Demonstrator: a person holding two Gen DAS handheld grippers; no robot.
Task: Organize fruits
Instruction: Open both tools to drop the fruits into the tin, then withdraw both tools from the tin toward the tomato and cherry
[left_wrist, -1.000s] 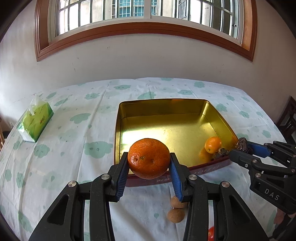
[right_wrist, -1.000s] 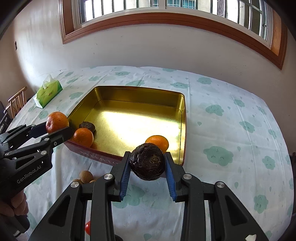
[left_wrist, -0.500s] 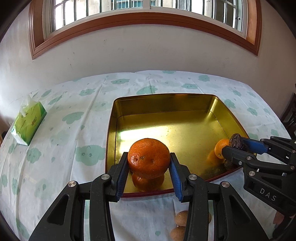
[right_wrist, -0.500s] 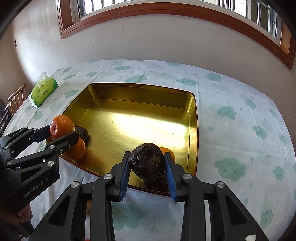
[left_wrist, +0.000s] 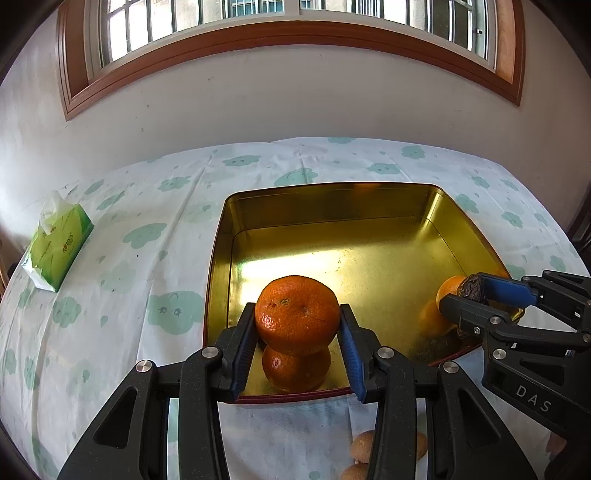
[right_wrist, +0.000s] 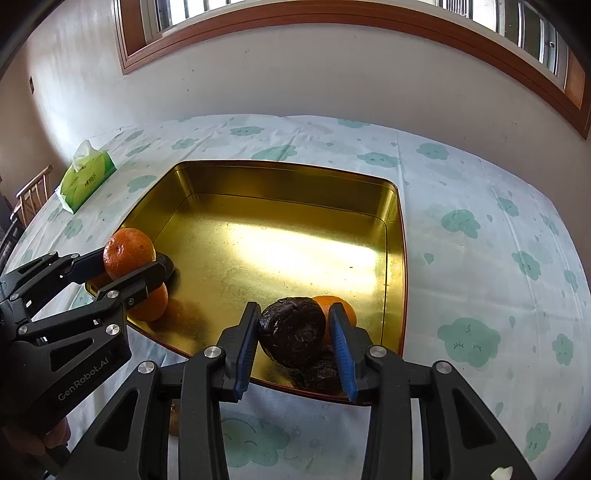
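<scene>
Gold metal lines the square tin (left_wrist: 334, 218) that sits on the cloud-print cloth of the counter (left_wrist: 110, 280), straight ahead of both tools. The left tool (left_wrist: 297, 321) has its blue pads pressed against the sides of a large mandarin (left_wrist: 297, 314), held over the tin's near edge, with the fruit's reflection showing on the shiny wall just below it. In the right wrist view that mandarin (right_wrist: 129, 252) hangs above a second orange (right_wrist: 151, 301) and a dark fruit (right_wrist: 168, 264) lying in the tin's near left corner. The right tool (right_wrist: 293, 338) is closed on a dark wrinkled fruit (right_wrist: 291, 336), held over the tin's near right corner; directly beyond it, touching or nearly so, lies a small orange (right_wrist: 338, 304). Below the held dark fruit more dark shape shows at the tin wall; whether that is another fruit or a reflection I cannot tell. A green tissue pack (left_wrist: 59, 247) lies far off to the left of the left tool. Small brown round fruits (left_wrist: 364, 445) rest on the cloth under the left tool's right finger, outside the tin.
</scene>
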